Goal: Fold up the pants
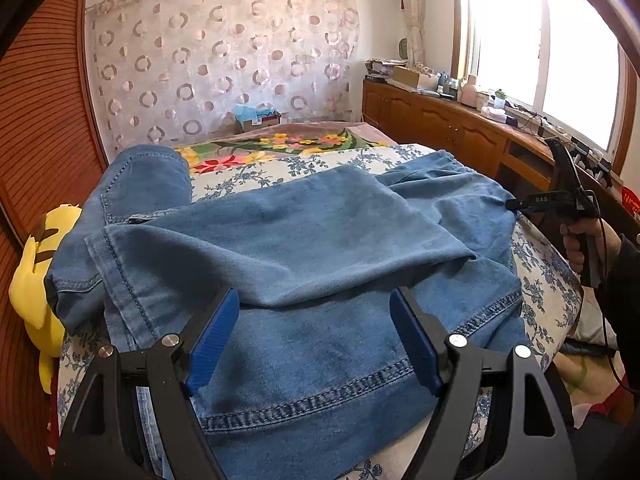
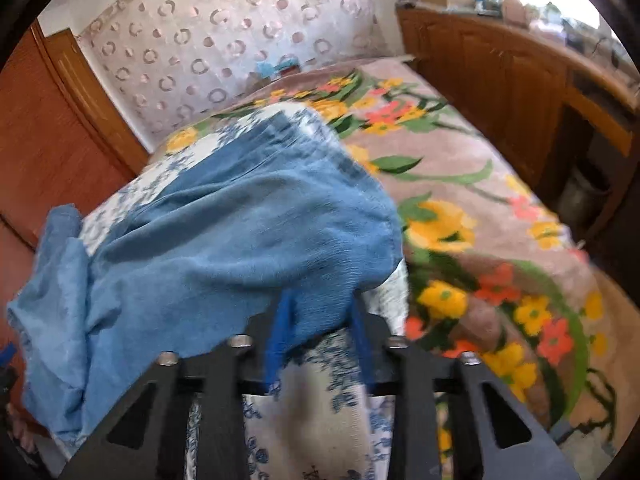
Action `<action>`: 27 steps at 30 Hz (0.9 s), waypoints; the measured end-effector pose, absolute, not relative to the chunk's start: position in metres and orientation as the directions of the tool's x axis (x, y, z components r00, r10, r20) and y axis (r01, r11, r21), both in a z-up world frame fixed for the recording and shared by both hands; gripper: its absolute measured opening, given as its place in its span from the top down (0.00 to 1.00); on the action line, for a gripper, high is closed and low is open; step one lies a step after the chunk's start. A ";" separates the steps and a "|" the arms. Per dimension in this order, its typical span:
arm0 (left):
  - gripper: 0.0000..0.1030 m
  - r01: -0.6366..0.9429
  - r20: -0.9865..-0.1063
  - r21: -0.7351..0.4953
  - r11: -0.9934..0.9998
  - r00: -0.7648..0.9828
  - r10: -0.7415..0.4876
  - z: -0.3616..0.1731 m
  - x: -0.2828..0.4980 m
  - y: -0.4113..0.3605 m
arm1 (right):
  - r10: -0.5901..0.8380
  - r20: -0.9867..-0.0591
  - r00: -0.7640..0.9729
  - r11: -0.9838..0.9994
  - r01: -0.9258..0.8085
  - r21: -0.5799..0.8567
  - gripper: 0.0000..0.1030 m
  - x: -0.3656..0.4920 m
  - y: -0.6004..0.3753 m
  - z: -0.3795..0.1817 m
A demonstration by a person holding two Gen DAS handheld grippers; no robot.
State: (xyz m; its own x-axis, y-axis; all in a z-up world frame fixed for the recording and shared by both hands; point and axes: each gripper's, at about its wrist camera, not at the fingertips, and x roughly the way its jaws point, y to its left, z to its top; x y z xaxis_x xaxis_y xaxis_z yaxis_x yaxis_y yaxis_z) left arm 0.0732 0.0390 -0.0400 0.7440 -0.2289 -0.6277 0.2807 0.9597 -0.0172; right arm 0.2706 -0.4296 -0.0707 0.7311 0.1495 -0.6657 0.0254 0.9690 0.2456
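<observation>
Pants [image 1: 304,248] spread on bed [image 1: 544,280], one leg already folded over. Right gripper [image 2: 320,320] jaws clamped on denim edge, prob. to lift. Left gripper [image 1: 314,332] jaws open, hovering over waistband w/o touching.

**Denim, printed cloth, matt plastic and varnished wood**

The pants [image 1: 304,232] are blue denim, soft and matt, with raised stitched seams. The bed cover [image 1: 548,280] beneath is smooth cotton-like cloth with a blue flower print; the blanket [image 2: 480,208] beyond looks thick and fuzzy. The left gripper [image 1: 314,336] has matt black plastic arms, ribbed blue pads and shiny metal bolt heads. The cabinet [image 1: 436,120] is glossy varnished wood. The yellow toy [image 1: 32,280] looks plush.
</observation>
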 end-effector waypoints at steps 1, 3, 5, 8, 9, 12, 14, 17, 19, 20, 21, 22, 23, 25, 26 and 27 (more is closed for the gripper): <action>0.24 0.276 -0.624 -0.020 0.961 0.747 -0.228 -0.040 0.073 0.040 | 0.142 -0.652 0.745 0.970 0.025 0.240 0.96 0.268 -0.430 -0.068; 0.24 0.270 -0.620 -0.025 0.963 0.751 -0.227 -0.039 0.070 0.043 | 0.140 -0.627 0.767 0.973 0.010 0.230 0.97 0.263 -0.428 -0.061; 0.24 0.261 -0.618 -0.025 0.965 0.755 -0.221 -0.038 0.069 0.046 | 0.120 -0.599 0.792 0.980 0.004 0.201 0.97 0.256 -0.422 -0.051; 0.24 0.251 -0.611 -0.035 0.967 0.761 -0.219 -0.036 0.067 0.052 | 0.132 -0.541 0.830 0.980 -0.029 0.195 0.97 0.244 -0.412 -0.032; 0.24 0.245 -0.607 -0.037 0.969 0.765 -0.217 -0.034 0.065 0.055 | 0.143 -0.521 0.842 0.981 -0.051 0.186 0.97 0.239 -0.406 -0.022; 0.24 0.228 -0.598 -0.042 0.973 0.774 -0.207 -0.030 0.062 0.062 | 0.186 -0.469 0.863 0.979 -0.126 0.157 0.97 0.224 -0.380 0.007; 0.24 0.213 -0.592 -0.041 0.976 0.782 -0.195 -0.026 0.059 0.070 | 0.227 -0.430 0.874 0.974 -0.190 0.126 0.97 0.210 -0.356 0.030; 0.24 0.189 -0.580 -0.053 0.981 0.793 -0.184 -0.018 0.053 0.083 | 0.322 -0.385 0.865 0.945 -0.316 0.082 0.97 0.185 -0.311 0.061; 0.24 0.171 -0.573 -0.061 0.983 0.801 -0.175 -0.014 0.050 0.092 | 0.403 -0.364 0.840 0.909 -0.415 0.048 0.97 0.165 -0.274 0.079; 0.24 0.162 -0.569 -0.065 0.985 0.805 -0.170 -0.012 0.048 0.097 | 0.445 -0.358 0.821 0.885 -0.464 0.036 0.97 0.154 -0.257 0.085; 0.24 0.153 -0.565 -0.066 0.986 0.809 -0.164 -0.010 0.046 0.101 | 0.482 -0.356 0.801 0.861 -0.509 0.021 0.97 0.144 -0.241 0.091; 0.24 0.148 -0.562 -0.067 0.987 0.811 -0.160 -0.008 0.045 0.103 | 0.512 -0.354 0.783 0.838 -0.545 0.006 0.97 0.134 -0.226 0.096; 0.24 0.143 -0.560 -0.069 0.987 0.813 -0.156 -0.008 0.045 0.106 | 0.539 -0.357 0.763 0.816 -0.577 -0.002 0.97 0.125 -0.212 0.099; 0.24 0.136 -0.559 -0.069 0.988 0.815 -0.151 -0.007 0.044 0.110 | 0.591 -0.387 0.708 0.772 -0.635 0.017 0.91 0.118 -0.199 0.098; 0.24 0.134 -0.560 -0.067 0.989 0.815 -0.149 -0.007 0.044 0.110 | 0.601 -0.399 0.693 0.762 -0.648 0.022 0.88 0.116 -0.194 0.095; 0.24 0.135 -0.559 -0.066 0.989 0.815 -0.149 -0.008 0.044 0.110 | 0.596 -0.405 0.694 0.764 -0.645 0.018 0.80 0.115 -0.194 0.092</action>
